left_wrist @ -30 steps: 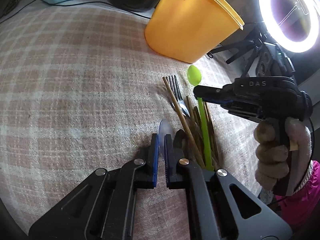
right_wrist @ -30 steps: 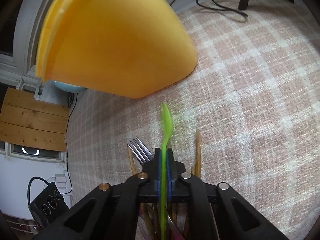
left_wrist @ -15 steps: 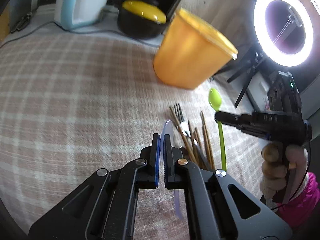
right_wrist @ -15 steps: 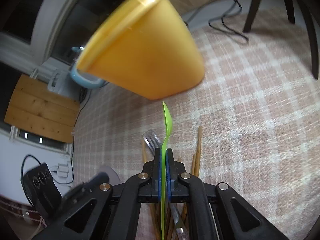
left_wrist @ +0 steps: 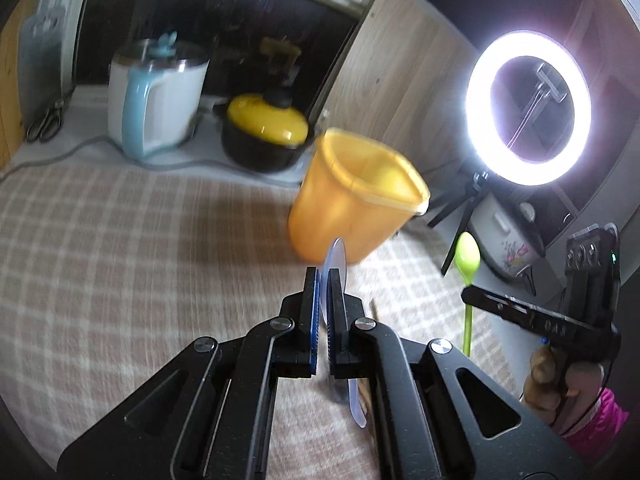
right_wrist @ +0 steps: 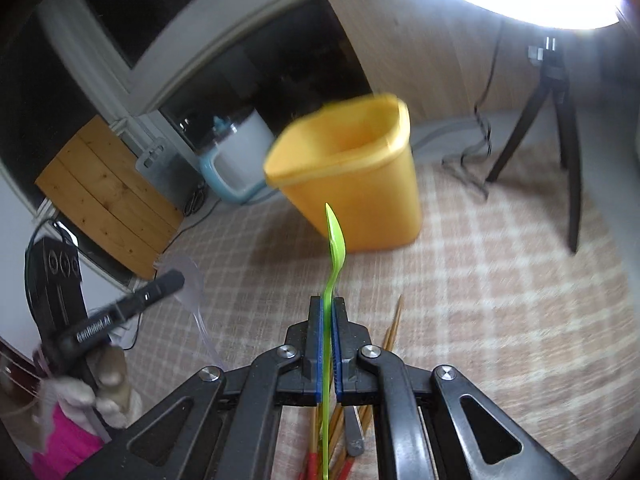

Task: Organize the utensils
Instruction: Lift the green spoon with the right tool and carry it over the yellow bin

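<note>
My left gripper [left_wrist: 325,280] is shut on a clear pale-blue plastic spoon [left_wrist: 335,258], held above the checked tablecloth with its bowl up. My right gripper [right_wrist: 329,308] is shut on a green plastic spoon [right_wrist: 335,240], also raised, bowl up. An orange plastic container [left_wrist: 352,200] stands open just beyond both spoons; it also shows in the right wrist view [right_wrist: 356,184]. The green spoon [left_wrist: 468,264] and right gripper [left_wrist: 480,300] show at right in the left wrist view. Wooden chopsticks [right_wrist: 394,328] and a metal utensil handle [right_wrist: 354,432] lie on the cloth under my right gripper.
A white and blue kettle [left_wrist: 156,100] and a black pot with yellow lid [left_wrist: 264,132] stand on the counter behind the table. A ring light [left_wrist: 528,108] on a tripod [right_wrist: 560,120] stands at the right edge.
Both grippers have lifted their spoons off the utensil pile and tilted up, so the orange container's open top now shows.
</note>
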`<act>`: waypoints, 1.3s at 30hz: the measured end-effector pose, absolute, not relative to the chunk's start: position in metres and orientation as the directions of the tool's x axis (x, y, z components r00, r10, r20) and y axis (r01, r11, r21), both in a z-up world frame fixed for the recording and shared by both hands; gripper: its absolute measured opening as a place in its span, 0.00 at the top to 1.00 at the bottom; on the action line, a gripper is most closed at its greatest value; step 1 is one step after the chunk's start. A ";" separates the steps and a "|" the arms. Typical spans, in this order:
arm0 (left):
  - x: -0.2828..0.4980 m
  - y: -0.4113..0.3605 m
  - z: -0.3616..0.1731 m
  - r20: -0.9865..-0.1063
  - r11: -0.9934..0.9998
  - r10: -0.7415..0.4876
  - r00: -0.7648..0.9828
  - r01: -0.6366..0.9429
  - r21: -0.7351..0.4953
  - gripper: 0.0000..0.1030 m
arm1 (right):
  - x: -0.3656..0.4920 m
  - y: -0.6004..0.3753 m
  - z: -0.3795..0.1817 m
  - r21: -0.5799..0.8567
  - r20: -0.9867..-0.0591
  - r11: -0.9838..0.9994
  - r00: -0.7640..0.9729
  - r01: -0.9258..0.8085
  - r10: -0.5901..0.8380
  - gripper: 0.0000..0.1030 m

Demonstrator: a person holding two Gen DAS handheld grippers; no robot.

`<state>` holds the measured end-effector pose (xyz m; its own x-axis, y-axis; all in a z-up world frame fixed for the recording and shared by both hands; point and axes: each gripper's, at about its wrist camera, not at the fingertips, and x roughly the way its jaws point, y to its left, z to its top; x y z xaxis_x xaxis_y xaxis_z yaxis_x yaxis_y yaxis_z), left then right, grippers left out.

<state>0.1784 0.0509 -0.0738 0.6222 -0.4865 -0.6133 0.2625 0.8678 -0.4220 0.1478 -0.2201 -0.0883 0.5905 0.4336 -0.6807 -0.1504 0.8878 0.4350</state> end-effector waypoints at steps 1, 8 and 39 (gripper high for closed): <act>0.182 0.051 -0.068 -0.602 0.866 -0.489 0.631 0.267 -0.423 1.00 | 0.145 -0.222 -0.081 0.423 -0.668 0.892 0.611 -0.158 0.425 0.99; 0.210 0.042 -0.027 -0.545 0.870 -0.484 0.684 0.313 -0.379 1.00 | 0.153 -0.214 -0.045 0.348 -0.607 0.920 0.703 -0.183 0.370 0.99; 0.333 0.006 0.006 -0.490 0.907 -0.417 0.766 0.319 -0.274 1.00 | 0.294 -0.172 0.008 0.018 -0.459 0.994 0.882 -0.112 0.108 0.99</act>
<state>0.3333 0.0061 0.0060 0.7655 -0.4168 -0.4902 0.3187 0.9074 -0.2739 0.2943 -0.1721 0.0085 0.8821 0.1075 -0.4586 -0.1115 0.9936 0.0184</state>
